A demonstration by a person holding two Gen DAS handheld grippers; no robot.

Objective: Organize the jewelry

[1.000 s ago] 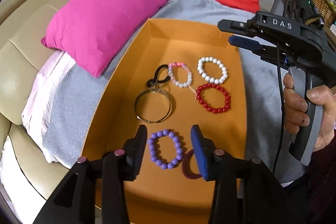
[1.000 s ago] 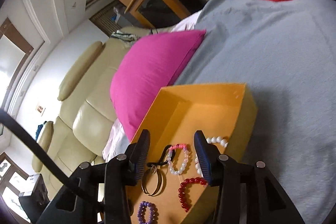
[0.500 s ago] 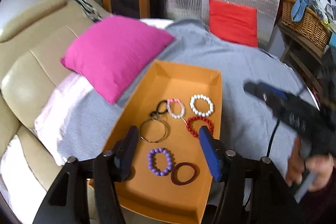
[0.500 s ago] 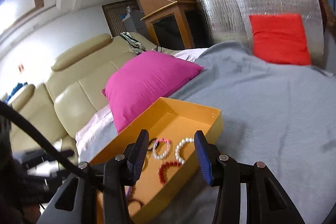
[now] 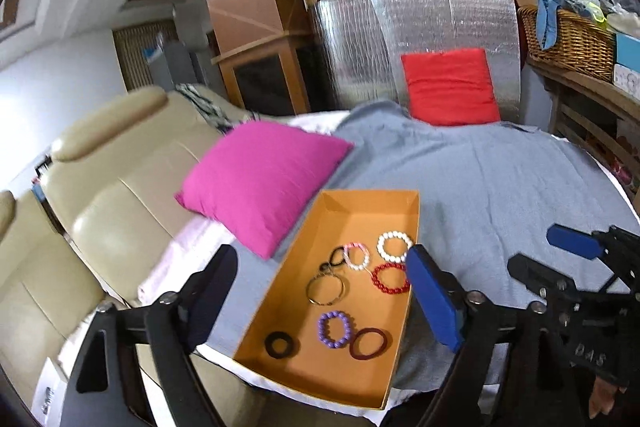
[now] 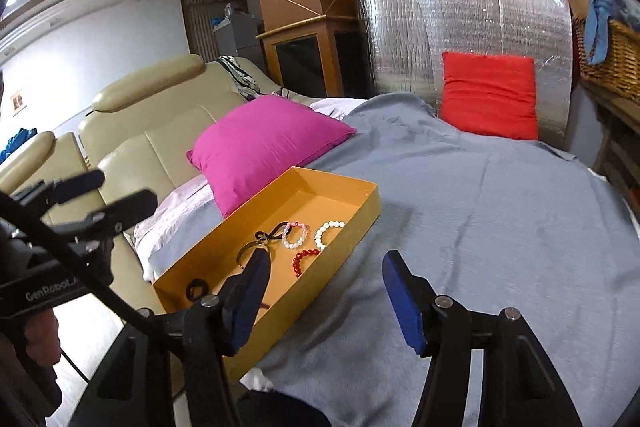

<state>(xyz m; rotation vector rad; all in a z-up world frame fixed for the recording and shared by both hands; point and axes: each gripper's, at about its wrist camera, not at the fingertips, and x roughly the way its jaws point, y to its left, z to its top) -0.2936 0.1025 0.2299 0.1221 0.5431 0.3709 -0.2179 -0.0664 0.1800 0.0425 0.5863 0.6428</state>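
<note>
Both grippers have pulled up and back from the orange box (image 5: pixel 414 227), which a second ago filled the left view. The left gripper (image 5: pixel 320 303) and right gripper (image 6: pixel 324 303) are spreading their fingers, nothing between them. Every bracelet, including the purple bracelet (image 5: pixel 335 329), lies inside the box on the bed (image 5: pixel 500 195), so the sorting looks finished.

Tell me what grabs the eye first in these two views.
The shallow orange cardboard tray on the grey blanket stands out, with beaded bracelets laid out in it: white, red and purple. Just left of the tray lies a bright magenta cushion against the cream leather sofa. At the blanket's far end a red cushion leans on a silver foil panel.
</note>
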